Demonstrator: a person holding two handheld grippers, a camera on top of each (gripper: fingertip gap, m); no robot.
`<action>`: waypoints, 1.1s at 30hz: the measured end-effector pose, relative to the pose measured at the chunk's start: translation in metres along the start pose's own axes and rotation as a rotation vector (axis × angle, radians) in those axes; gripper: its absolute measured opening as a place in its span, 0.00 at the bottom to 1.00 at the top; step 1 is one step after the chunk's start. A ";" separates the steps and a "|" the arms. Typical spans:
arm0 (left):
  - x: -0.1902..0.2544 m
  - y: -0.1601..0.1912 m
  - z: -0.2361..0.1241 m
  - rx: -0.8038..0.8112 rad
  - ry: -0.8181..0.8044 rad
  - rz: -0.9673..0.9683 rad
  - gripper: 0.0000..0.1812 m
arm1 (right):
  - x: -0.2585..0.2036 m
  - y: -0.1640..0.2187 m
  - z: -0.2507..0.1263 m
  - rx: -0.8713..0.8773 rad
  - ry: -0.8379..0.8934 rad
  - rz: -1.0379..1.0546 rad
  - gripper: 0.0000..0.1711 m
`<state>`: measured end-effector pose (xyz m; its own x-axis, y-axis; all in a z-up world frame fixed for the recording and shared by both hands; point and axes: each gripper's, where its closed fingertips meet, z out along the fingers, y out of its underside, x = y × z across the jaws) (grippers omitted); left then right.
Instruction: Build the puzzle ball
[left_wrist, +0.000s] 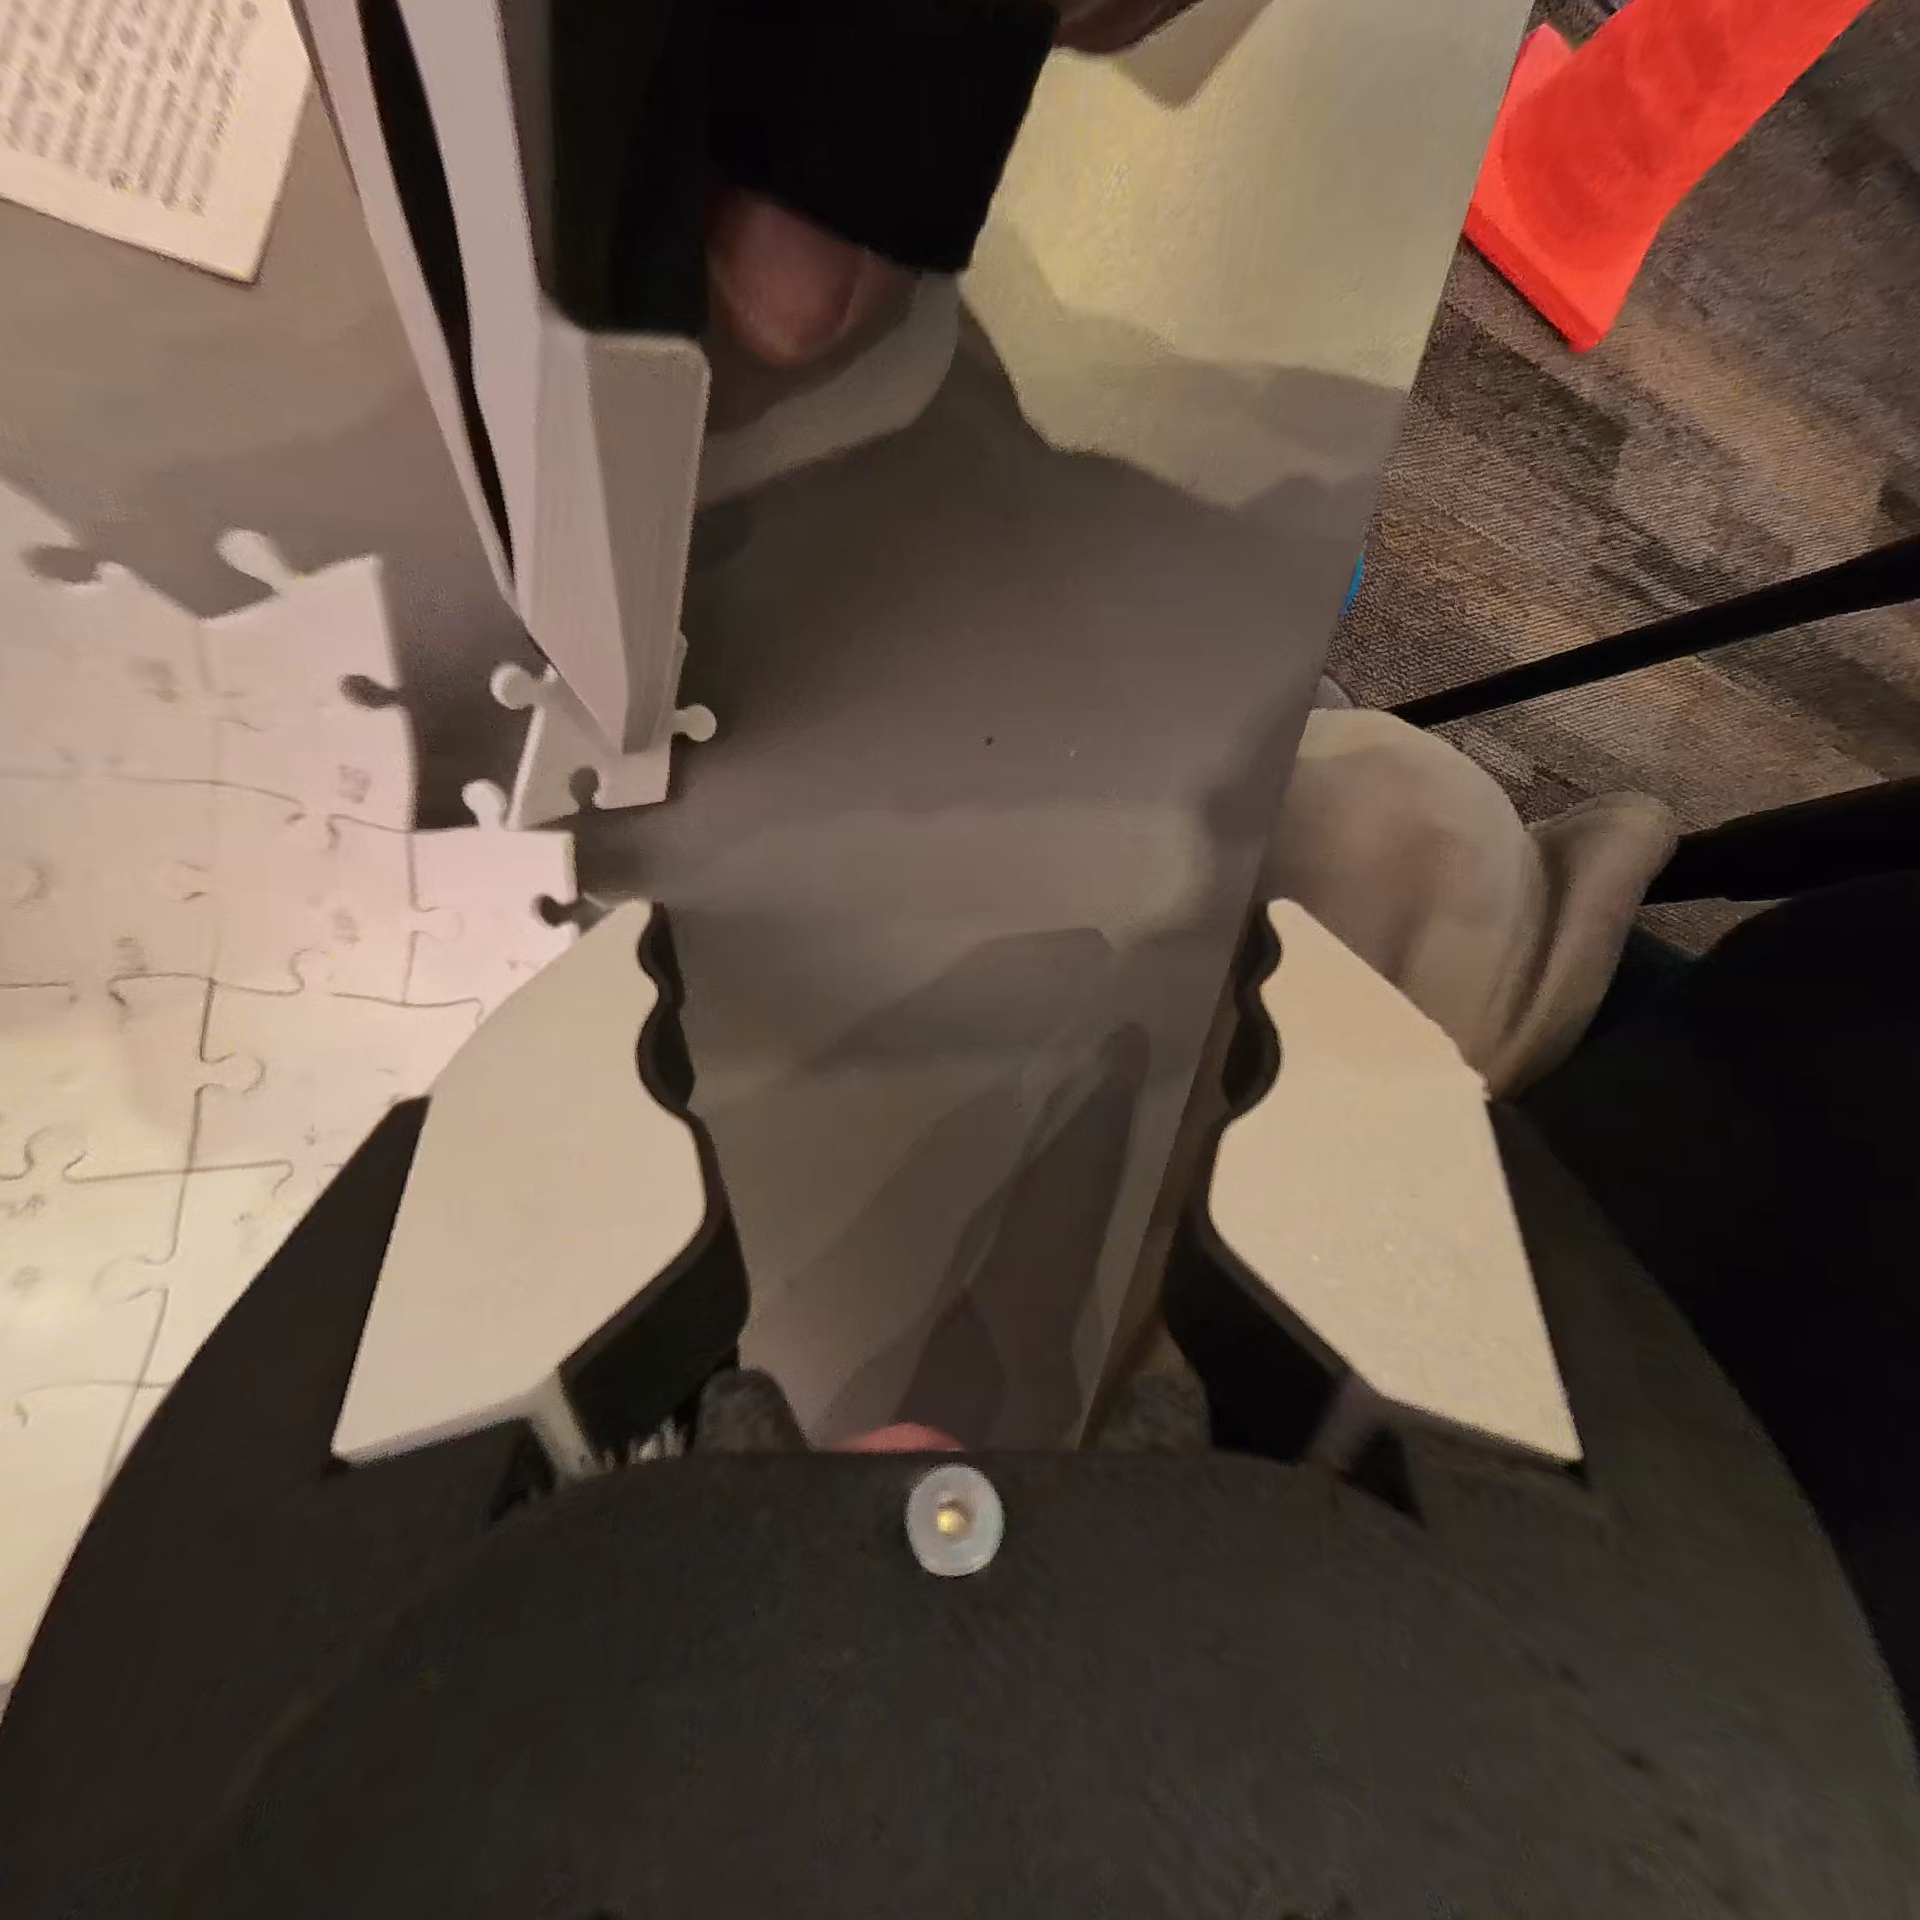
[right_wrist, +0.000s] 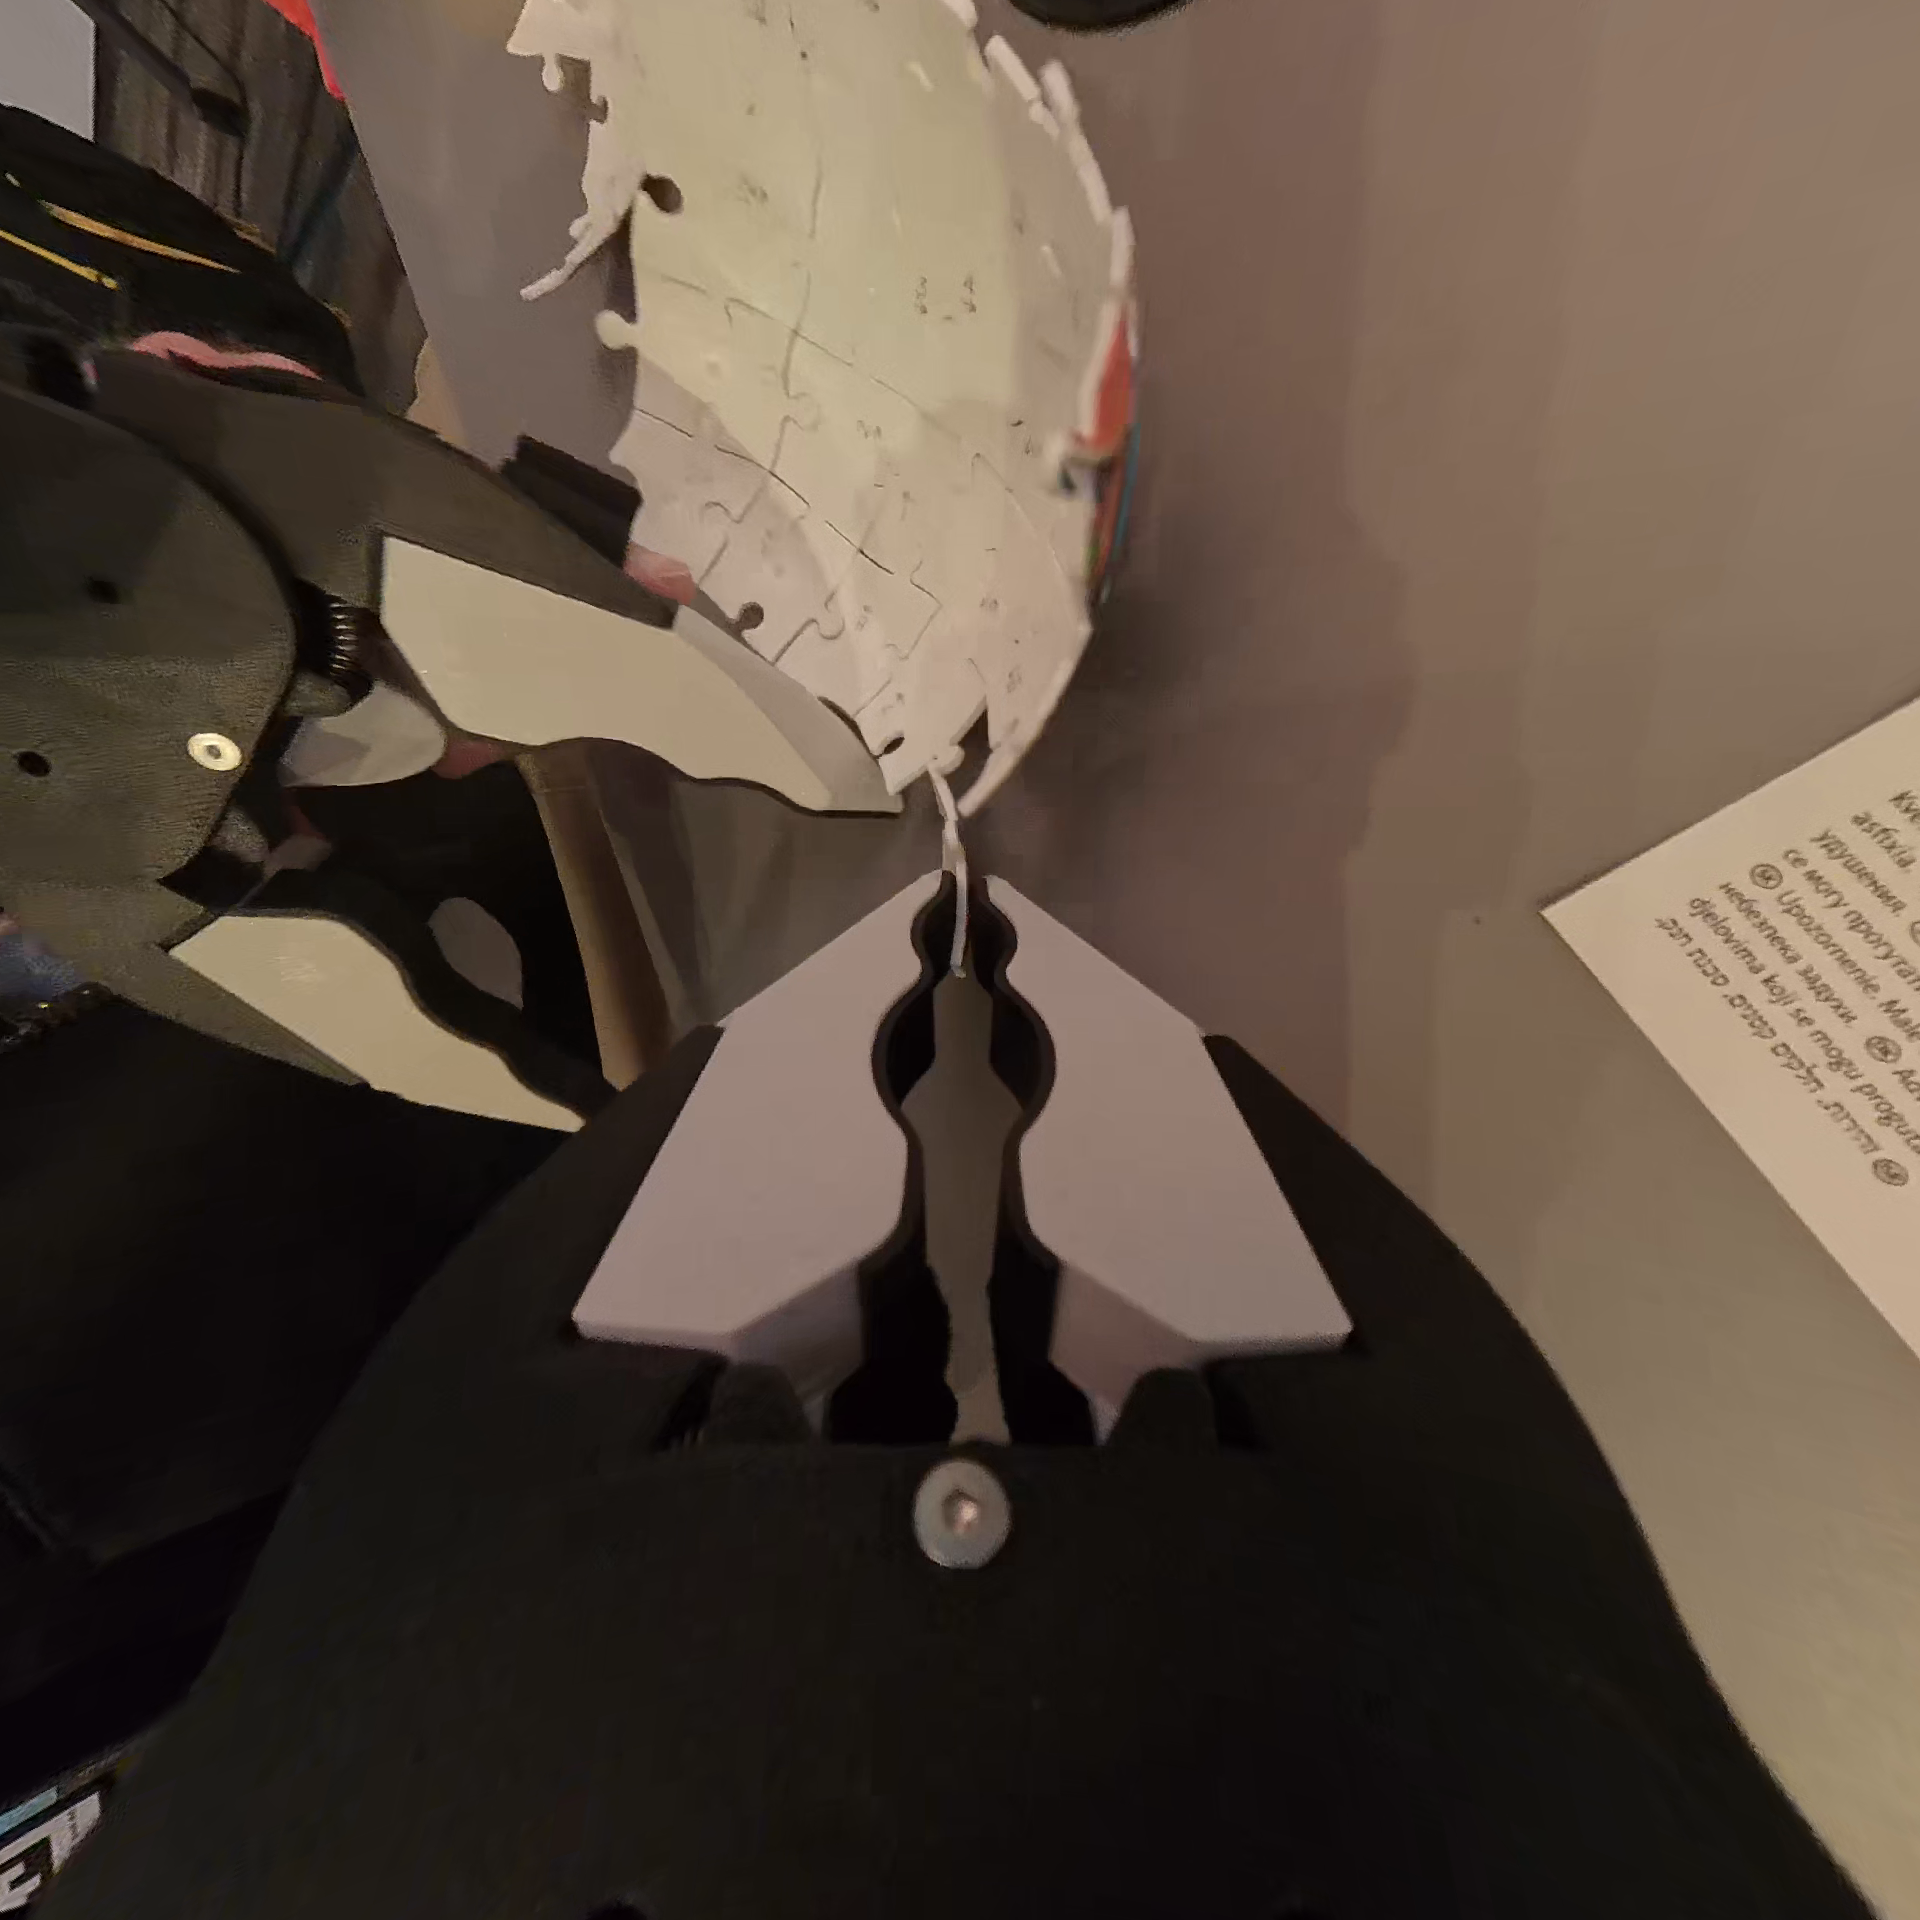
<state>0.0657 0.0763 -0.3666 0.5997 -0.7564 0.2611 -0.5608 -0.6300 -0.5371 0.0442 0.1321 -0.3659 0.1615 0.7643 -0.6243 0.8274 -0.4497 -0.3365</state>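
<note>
The partly built puzzle ball (right_wrist: 883, 416) is a curved white shell of joined pieces with a toothed rim, its inner side facing me. It also shows in the left wrist view (left_wrist: 156, 987) at the left. My right gripper (right_wrist: 961, 894) is shut on a loose white puzzle piece (right_wrist: 954, 914), seen edge-on, whose far end touches the shell's rim. In the left wrist view the right gripper (left_wrist: 623, 727) comes down from the top with that piece (left_wrist: 592, 774). My left gripper (left_wrist: 966, 925) is open and empty. Its left finger (right_wrist: 623, 665) lies against the shell.
A grey table (left_wrist: 935, 623) carries a printed leaflet (right_wrist: 1766, 987), also at the top left in the left wrist view (left_wrist: 125, 114). The table edge runs down the right, with carpet (left_wrist: 1662, 520) and an orange object (left_wrist: 1662, 156) beyond. A person's thumb (left_wrist: 790, 281) shows behind the right gripper.
</note>
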 end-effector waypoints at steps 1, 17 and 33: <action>-0.001 -0.001 0.000 0.008 -0.005 0.004 0.55 | -0.001 0.000 0.000 -0.004 -0.002 -0.001 0.01; -0.013 -0.035 -0.069 0.311 -0.061 0.012 0.38 | -0.009 -0.010 -0.012 -0.001 0.028 -0.037 0.01; -0.022 0.008 -0.017 0.055 -0.040 -0.068 0.46 | -0.025 0.017 -0.002 0.011 -0.011 0.061 0.01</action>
<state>0.0378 0.0850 -0.3634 0.6581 -0.7042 0.2665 -0.4868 -0.6680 -0.5629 0.0557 0.1067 -0.3548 0.2051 0.7305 -0.6514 0.8105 -0.4998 -0.3053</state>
